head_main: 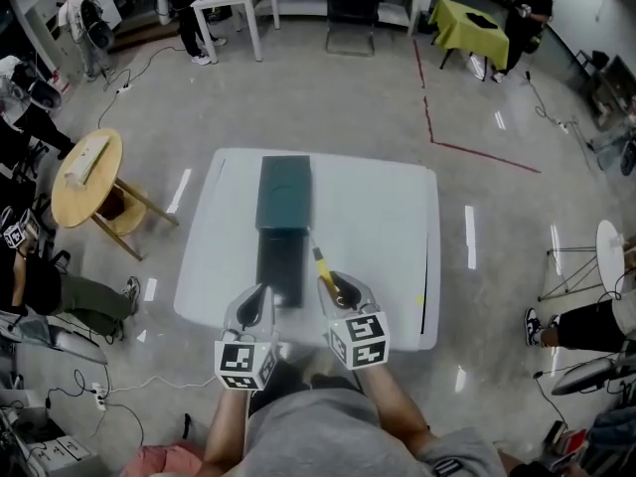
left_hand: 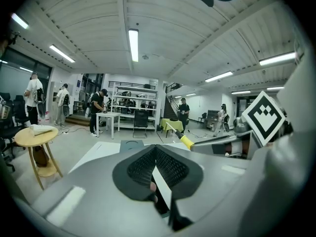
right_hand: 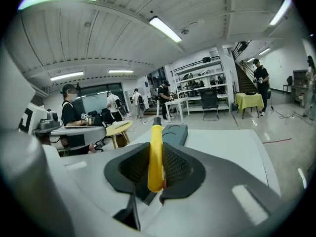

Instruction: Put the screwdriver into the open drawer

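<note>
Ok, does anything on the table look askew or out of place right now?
Nothing stands out. The drawer is pulled straight out of its cabinet on the table, and the screwdriver sits in line with the right gripper that grips it.

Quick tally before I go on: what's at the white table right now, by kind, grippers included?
Drawer unit, drawer open: 1
Screwdriver, yellow handle, clamped in the right gripper: 1
Grippers: 2 (left gripper shut and empty)
Total: 4
</note>
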Motion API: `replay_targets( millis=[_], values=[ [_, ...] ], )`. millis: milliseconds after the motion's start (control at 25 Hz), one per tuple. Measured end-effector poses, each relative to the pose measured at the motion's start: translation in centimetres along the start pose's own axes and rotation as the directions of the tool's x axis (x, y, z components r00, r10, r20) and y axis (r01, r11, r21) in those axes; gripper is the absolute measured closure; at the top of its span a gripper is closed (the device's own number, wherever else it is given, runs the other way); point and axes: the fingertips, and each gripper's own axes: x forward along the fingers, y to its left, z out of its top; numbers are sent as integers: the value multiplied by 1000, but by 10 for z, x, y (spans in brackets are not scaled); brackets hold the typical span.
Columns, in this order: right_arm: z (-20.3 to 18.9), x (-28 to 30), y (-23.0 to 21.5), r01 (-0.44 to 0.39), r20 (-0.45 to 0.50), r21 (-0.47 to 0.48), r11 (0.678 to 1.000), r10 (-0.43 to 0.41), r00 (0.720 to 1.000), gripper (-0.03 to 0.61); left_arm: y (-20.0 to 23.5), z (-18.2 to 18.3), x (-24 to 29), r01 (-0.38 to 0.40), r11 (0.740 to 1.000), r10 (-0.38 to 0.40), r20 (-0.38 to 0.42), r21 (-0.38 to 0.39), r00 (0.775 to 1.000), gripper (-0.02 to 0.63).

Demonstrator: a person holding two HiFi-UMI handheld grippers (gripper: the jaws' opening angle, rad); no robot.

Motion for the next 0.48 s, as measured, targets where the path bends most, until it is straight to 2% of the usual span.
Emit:
replay_targets(
  millis=[280,480],
  values=[
    [-3,15,28,-36,-19,-2,999,36,999,497,26,-3,-15,-34,999,34,-2,-17,999,601],
    [-4,42,44,-38,-44,13,999,38,998,497,53,-7,-10,-27,999,27,-25,-22,999,601]
  ],
)
